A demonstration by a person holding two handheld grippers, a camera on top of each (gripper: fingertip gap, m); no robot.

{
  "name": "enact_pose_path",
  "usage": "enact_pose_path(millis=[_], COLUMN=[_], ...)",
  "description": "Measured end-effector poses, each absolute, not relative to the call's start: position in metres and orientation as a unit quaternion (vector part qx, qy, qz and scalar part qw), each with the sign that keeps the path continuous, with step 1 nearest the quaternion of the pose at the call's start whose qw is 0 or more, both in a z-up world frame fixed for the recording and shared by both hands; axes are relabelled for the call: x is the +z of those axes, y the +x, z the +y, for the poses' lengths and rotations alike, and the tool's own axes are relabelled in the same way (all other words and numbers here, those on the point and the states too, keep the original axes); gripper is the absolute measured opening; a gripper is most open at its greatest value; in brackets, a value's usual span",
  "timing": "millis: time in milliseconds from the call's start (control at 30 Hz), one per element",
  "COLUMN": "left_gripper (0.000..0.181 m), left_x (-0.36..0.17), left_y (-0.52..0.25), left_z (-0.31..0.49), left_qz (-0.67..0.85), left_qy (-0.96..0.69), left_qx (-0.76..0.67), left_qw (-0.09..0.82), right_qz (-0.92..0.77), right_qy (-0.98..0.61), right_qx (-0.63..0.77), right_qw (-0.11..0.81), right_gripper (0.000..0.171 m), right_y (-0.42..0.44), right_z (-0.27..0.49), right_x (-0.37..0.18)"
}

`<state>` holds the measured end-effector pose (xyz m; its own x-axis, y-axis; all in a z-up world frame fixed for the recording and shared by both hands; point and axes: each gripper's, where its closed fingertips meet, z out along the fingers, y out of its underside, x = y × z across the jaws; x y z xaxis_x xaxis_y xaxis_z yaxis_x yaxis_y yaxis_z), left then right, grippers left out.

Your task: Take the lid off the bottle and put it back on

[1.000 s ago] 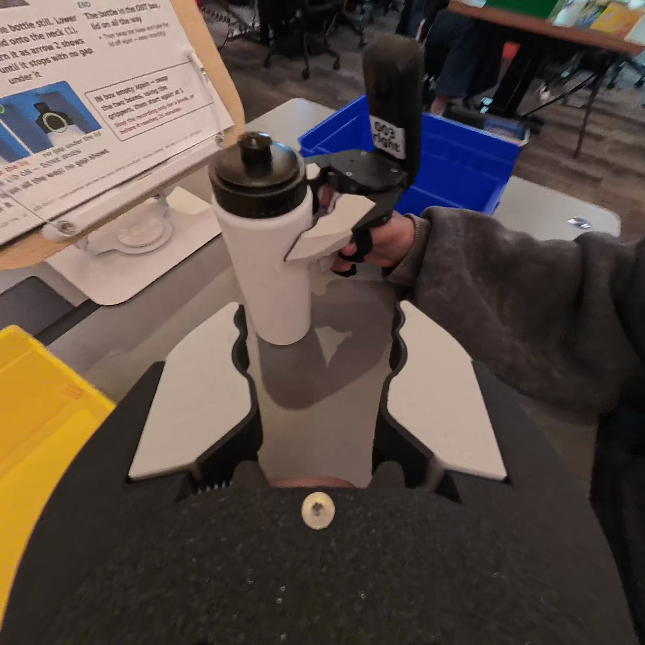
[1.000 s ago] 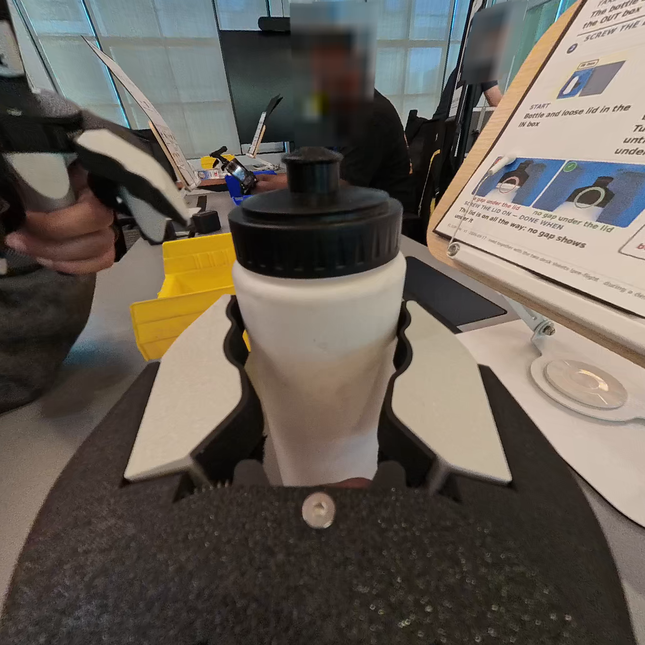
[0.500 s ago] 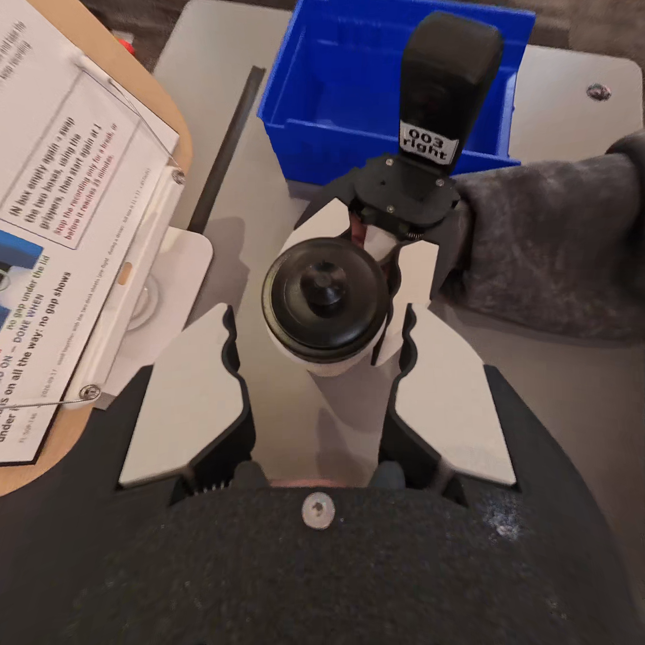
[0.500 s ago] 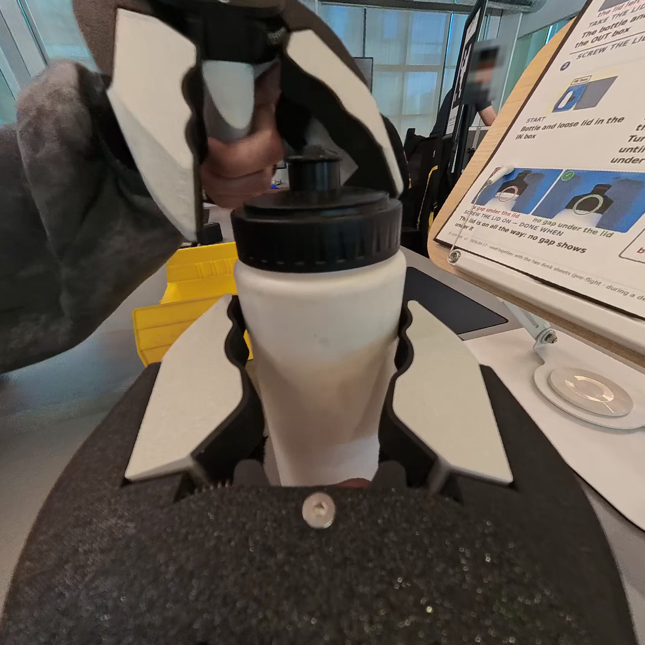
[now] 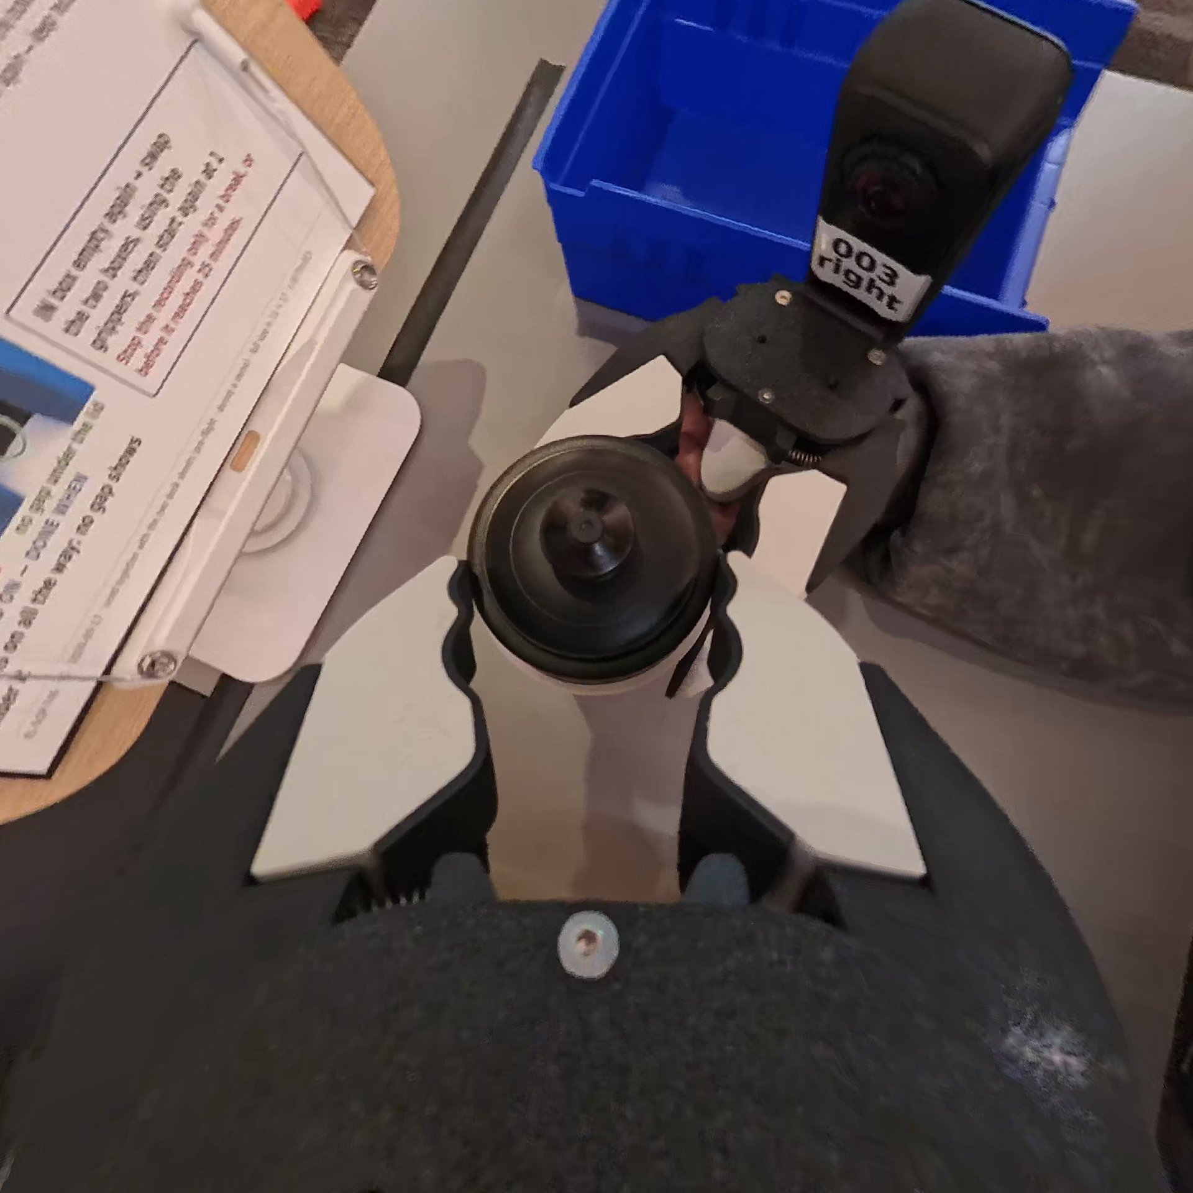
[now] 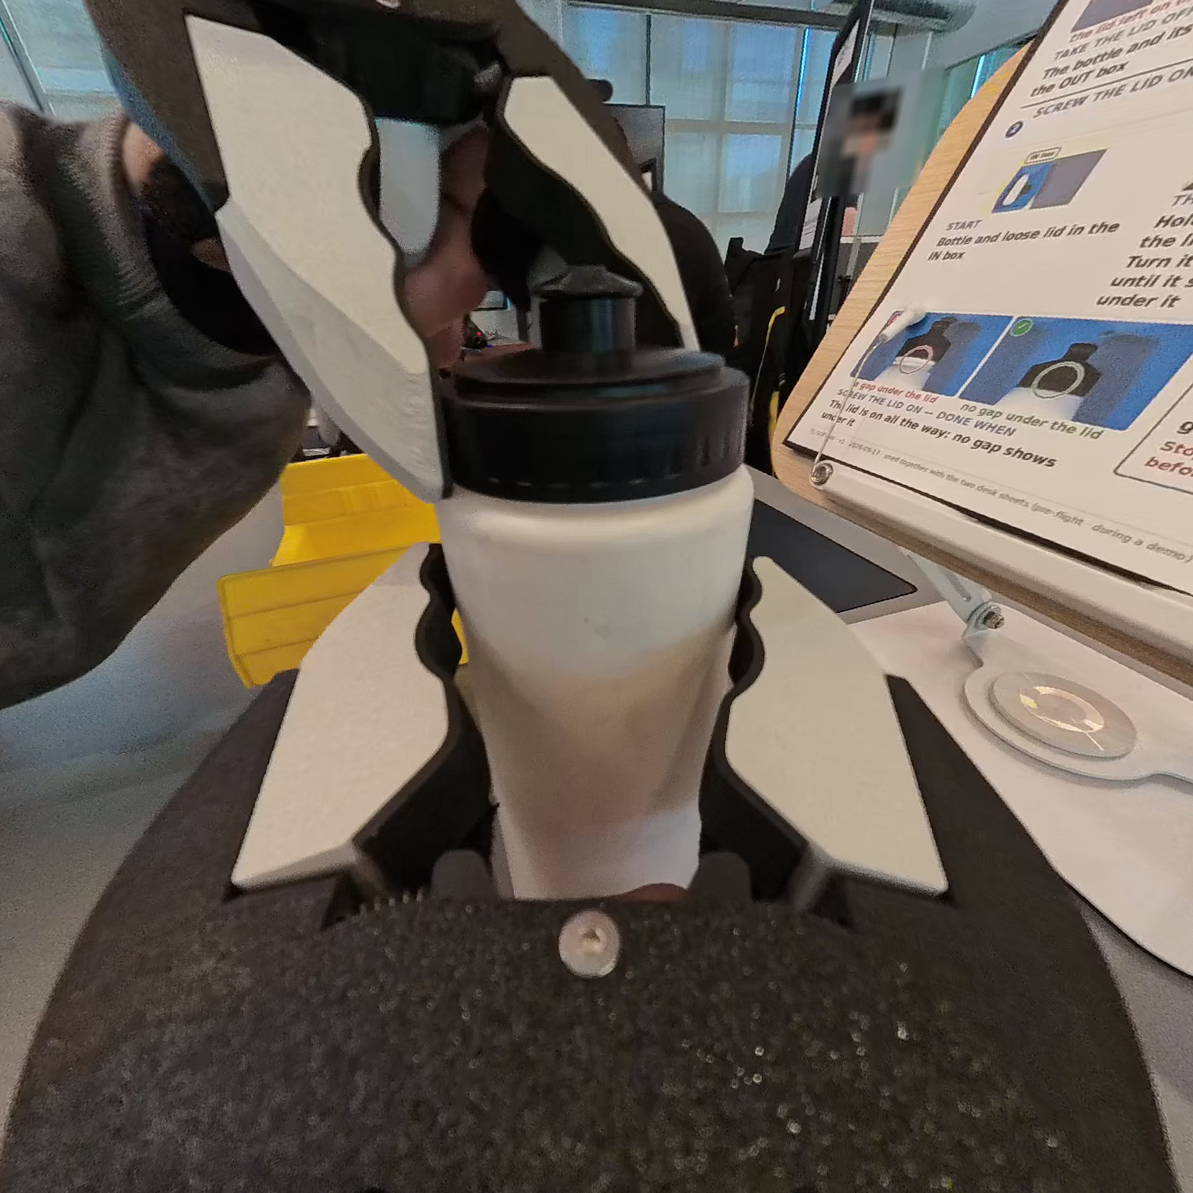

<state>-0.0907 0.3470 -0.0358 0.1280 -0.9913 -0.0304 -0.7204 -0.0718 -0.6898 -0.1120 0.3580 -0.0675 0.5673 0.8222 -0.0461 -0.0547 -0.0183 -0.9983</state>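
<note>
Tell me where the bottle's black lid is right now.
The lid sits on the white bottle, centre of both views. The right claw grips the bottle's body, and the open left claw flanks the lid from above.

Left gripper: two pale grey fingers with wavy black inner edges, set on a speckled black body.
Screw: silver, at the middle of that body, near the fingers' base.
Right gripper: same pale grey fingers, black wavy edges, black body and a silver screw.
Handle: black, rounded, with a white sticker.
Spring: small, metal.
Sleeve: grey fleece.
</note>
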Motion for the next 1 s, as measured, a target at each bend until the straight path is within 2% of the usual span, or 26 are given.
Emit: enact_pose_path(millis=[300, 367, 500, 667, 800, 833, 867, 1000], left_gripper=[0.071, 0.080, 0.088, 0.089, 0.086, 0.082, 0.071, 0.069], left_x=[-0.035, -0.034, -0.019, -0.025, -0.034, -0.037, -0.039, -0.039], left_y=[-0.089, -0.088, -0.096, -0.104, -0.099, -0.098, -0.096, -0.096], left_z=[0.346, 0.342, 0.350, 0.351, 0.344, 0.343, 0.343, 0.344], left_qz=[0.468, 0.505, 0.551, 0.574, 0.592, 0.598, 0.601, 0.581], left_qy=[-0.795, -0.769, -0.696, -0.644, -0.618, -0.615, -0.613, -0.628], left_qx=[-0.178, -0.204, -0.288, -0.391, -0.415, -0.409, -0.404, -0.389], left_qw=[0.343, 0.335, 0.360, 0.321, 0.309, 0.311, 0.317, 0.343], right_qz=[-0.313, -0.310, -0.309, -0.309, -0.308, -0.308, -0.308, -0.309], right_qy=[-0.617, -0.620, -0.617, -0.616, -0.615, -0.615, -0.615, -0.614], right_qx=[0.352, 0.356, 0.358, 0.359, 0.359, 0.359, 0.359, 0.361], right_qw=[0.630, 0.627, 0.630, 0.630, 0.631, 0.631, 0.631, 0.630], right_gripper=[0.084, 0.084, 0.084, 0.084, 0.084, 0.084, 0.084, 0.084], right_y=[-0.112, -0.111, -0.112, -0.112, -0.112, -0.112, -0.112, -0.112], right_z=[0.356, 0.357, 0.357, 0.357, 0.356, 0.356, 0.356, 0.356], right_x=[-0.067, -0.067, -0.067, -0.067, -0.067, -0.067, -0.067, -0.067])
